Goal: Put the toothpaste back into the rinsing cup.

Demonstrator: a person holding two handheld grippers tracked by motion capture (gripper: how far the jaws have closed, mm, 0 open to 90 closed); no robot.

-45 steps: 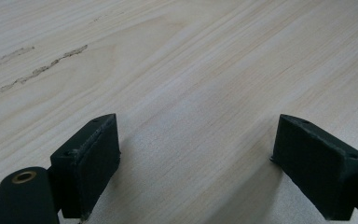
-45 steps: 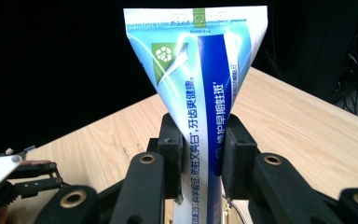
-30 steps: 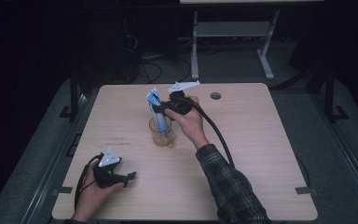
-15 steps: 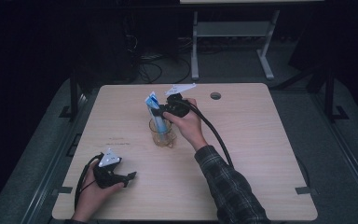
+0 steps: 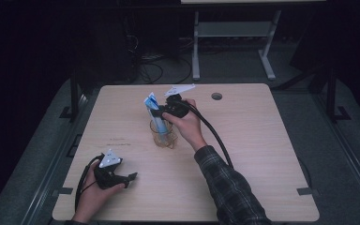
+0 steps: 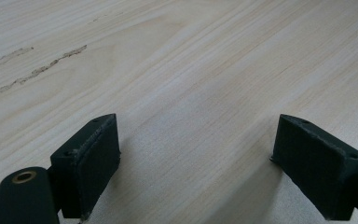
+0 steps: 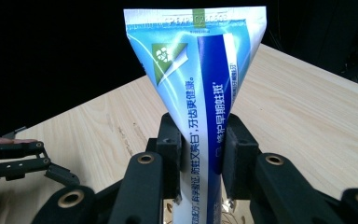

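The left gripper (image 5: 132, 176) is rested on the table (image 5: 262, 154) at the 7 o'clock position, its jaws spread wide with nothing between them. At table centre, a toothpaste tube (image 5: 153, 112) is stood upright in a clear glass cup (image 5: 162, 136). The right gripper (image 5: 157, 110) is applied from 3 o'clock, its pads (image 7: 170, 149) clamped against the tube body.
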